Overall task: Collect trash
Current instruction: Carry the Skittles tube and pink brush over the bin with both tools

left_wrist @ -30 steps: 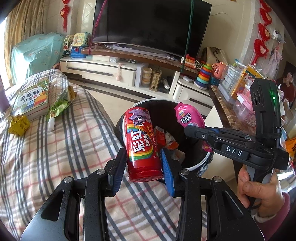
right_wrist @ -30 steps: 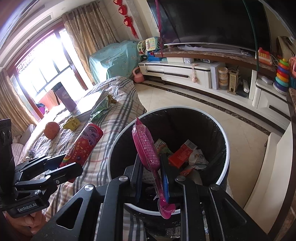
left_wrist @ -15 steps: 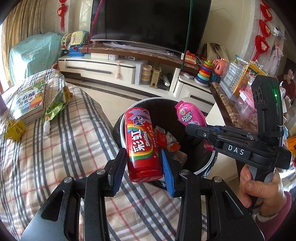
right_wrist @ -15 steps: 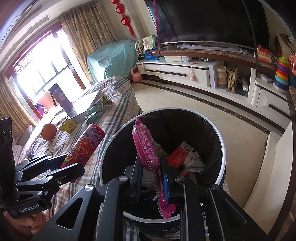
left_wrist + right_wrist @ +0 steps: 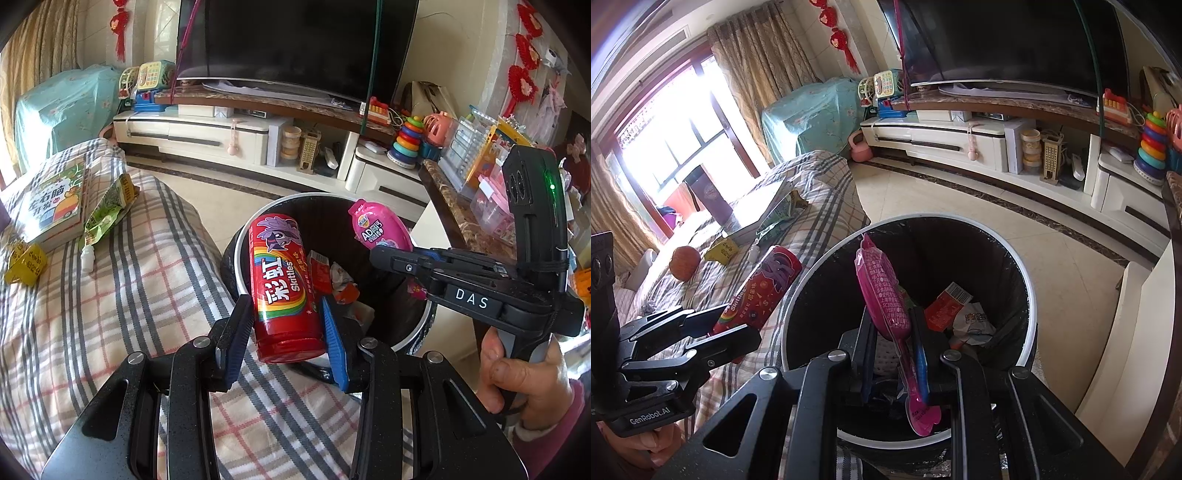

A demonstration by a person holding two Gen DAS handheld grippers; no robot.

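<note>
Now Skittles can (image 5: 284,284) clamped in left gripper (image 5: 284,332), beside bin (image 5: 236,240)

Both grippers are black speckled plastic with silver screws and blue pads (image 5: 334,334); one is lettered "DAS", one "GenRobot.AI".

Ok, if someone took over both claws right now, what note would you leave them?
Left claw: shut on the Skittles can, at the near rim of the bin.
Right claw: shut on the pink pouch, over the bin's mouth.
Done: wrappers lie in the bin.
Left: drop both items in, then the green wrapper, yellow packet and small white bottle on the plaid cover. The book looks like no trash.
</note>
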